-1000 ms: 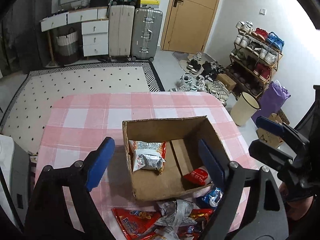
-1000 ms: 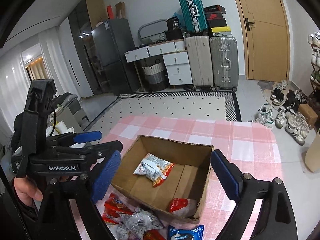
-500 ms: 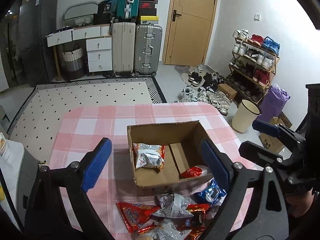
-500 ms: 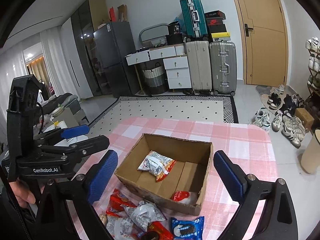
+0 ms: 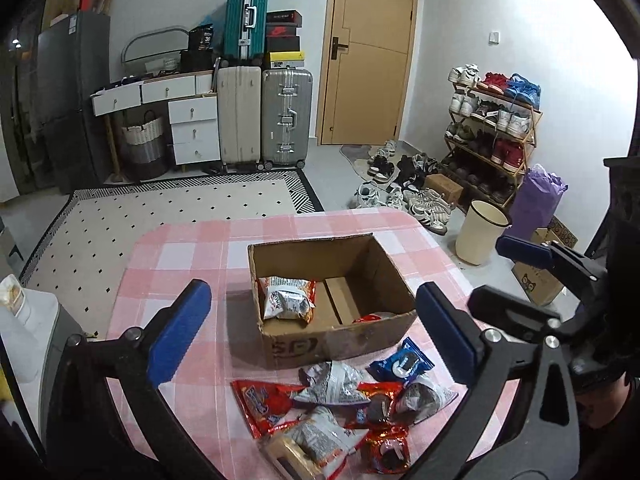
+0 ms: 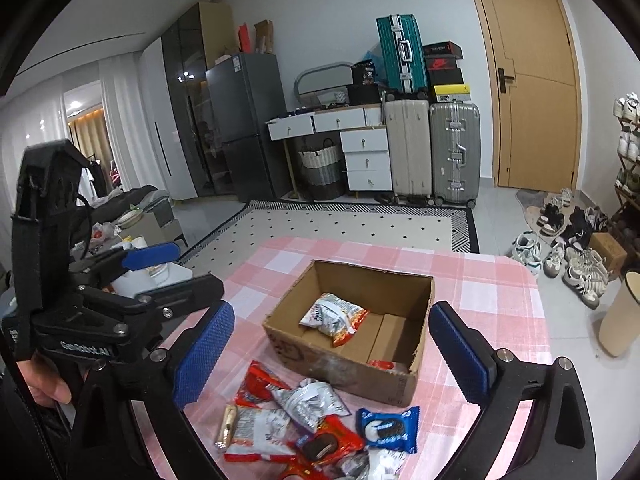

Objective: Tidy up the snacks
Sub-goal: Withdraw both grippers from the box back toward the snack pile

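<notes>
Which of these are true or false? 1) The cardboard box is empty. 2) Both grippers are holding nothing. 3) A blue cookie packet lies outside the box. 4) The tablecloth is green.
1) False: the cardboard box holds a silver-and-orange snack bag and a red packet.
2) True: the left gripper and right gripper stand open, empty.
3) True: the blue cookie packet lies on the tablecloth.
4) False: it is pink-and-white checked.

Both wrist views look down and forward from above the near edge of the checked table (image 5: 180,248), facing the door wall. They share the cardboard box (image 5: 332,344) (image 6: 348,372) at the centre and the snack pile (image 5: 340,412) (image 6: 316,420).
</notes>
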{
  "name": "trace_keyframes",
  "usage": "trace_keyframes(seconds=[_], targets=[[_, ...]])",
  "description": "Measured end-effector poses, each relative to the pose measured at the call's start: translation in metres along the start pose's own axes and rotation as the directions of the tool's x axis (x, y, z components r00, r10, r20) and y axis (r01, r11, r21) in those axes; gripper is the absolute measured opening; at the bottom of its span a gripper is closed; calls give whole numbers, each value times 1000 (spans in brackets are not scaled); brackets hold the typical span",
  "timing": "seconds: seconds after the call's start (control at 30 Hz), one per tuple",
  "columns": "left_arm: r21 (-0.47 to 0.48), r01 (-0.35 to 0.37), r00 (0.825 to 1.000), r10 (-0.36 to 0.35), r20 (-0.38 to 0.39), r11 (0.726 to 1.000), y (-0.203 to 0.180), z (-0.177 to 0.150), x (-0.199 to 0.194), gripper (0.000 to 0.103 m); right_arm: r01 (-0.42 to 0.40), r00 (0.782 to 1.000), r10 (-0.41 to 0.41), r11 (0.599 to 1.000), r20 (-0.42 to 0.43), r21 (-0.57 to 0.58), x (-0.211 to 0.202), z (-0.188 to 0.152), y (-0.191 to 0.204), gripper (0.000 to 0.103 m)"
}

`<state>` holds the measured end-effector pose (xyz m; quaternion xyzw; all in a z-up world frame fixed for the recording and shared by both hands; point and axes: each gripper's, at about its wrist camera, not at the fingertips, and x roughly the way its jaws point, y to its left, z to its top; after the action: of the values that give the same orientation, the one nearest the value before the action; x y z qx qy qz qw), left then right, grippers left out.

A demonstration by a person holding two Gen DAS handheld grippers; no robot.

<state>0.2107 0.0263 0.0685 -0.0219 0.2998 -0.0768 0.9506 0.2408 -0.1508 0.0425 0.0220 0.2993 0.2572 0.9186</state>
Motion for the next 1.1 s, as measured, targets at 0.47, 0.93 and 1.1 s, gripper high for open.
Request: trace_keyframes(seconds=[0.47,0.93,1.1], targets=[[-9,10,1000,-10,3,1000,-6,-42,-44,102,2,1000,-2,1000,32,-3,-50,-23,21,102],[-68,-4,998,0,-58,998,12,-106,-43,102,-17,1000,17,999,-16,38,-47,-71,24,102],[-119,-3,993,-11,-117,993,26,-129,-25,102,-13,999,15,998,-37,56,-41,-83,22,102]])
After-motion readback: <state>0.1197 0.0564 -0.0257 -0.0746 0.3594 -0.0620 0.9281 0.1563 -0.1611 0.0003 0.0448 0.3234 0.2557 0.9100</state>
